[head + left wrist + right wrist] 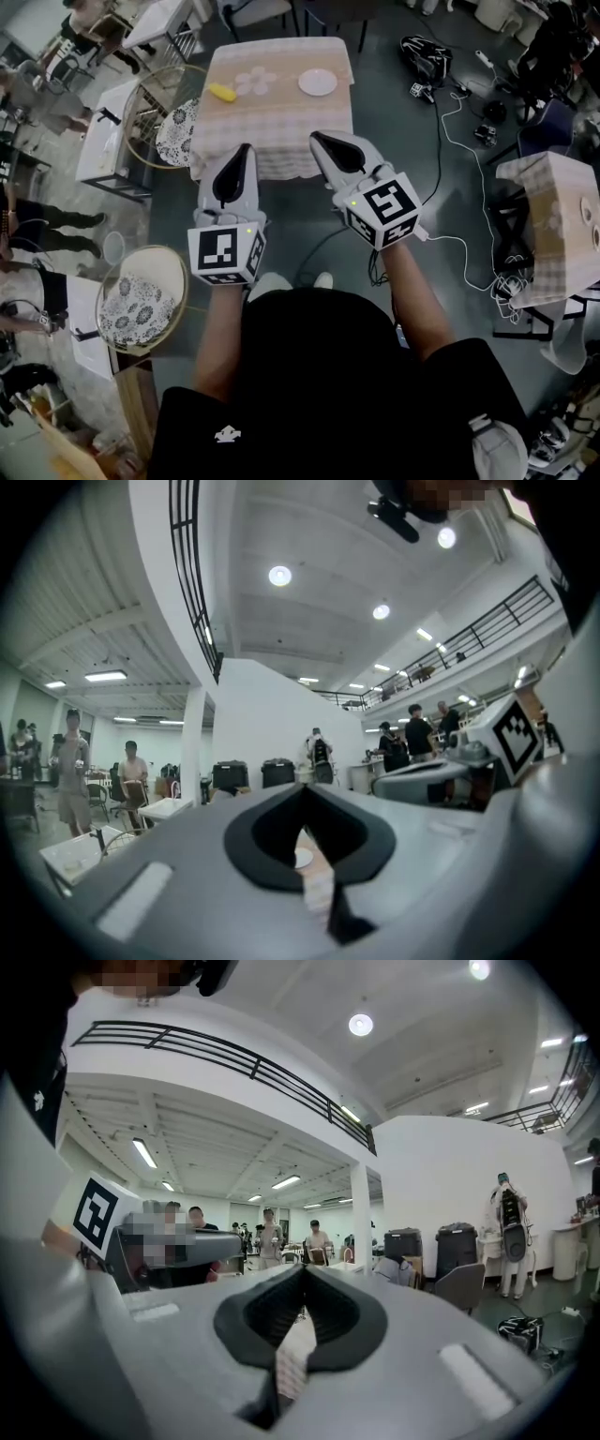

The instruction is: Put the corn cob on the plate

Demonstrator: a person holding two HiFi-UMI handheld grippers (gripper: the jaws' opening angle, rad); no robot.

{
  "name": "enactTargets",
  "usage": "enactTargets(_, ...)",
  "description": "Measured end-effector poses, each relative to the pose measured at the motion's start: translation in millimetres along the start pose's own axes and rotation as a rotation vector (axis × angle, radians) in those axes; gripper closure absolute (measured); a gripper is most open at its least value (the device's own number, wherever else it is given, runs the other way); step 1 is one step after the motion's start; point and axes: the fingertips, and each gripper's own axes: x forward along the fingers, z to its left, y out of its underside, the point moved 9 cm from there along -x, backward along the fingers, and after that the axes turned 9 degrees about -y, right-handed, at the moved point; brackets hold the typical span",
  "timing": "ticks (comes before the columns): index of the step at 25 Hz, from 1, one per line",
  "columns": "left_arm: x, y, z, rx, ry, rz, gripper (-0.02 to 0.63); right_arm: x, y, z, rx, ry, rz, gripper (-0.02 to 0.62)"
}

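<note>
A yellow corn cob lies at the left end of a small table covered with a checked cloth. At the table's right end sits a white plate, well apart from the cob. Both grippers are held level in front of the person, short of the table's near edge. My left gripper is shut with nothing in it. The right gripper is also shut and empty. In the left gripper view the shut tips frame a sliver of plate; the right gripper view shows shut tips.
Round wicker chairs with patterned cushions stand left of the table and nearer me. Cables and a bag lie on the floor to the right, beside another cloth-covered table. Several people stand in the hall.
</note>
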Motion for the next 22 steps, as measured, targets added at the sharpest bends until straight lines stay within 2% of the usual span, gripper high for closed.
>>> enactTargets(5,1.8,1.4,-5.9,0.003,-0.010,0.021,0.598,-3.5,1.2,-8.7,0.027,-0.004,-0.007,0.595)
enactTargets(12,9.7,4.6,2.7,0.014,-0.022,0.045,0.598,7.8,3.5,-13.7,0.030,-0.015,-0.001,0.595)
enactTargets(22,30.0,17.7,21.4,-0.002,-0.015,0.060,0.598,30.9,7.5,-28.8,0.087,-0.016,-0.013,0.595)
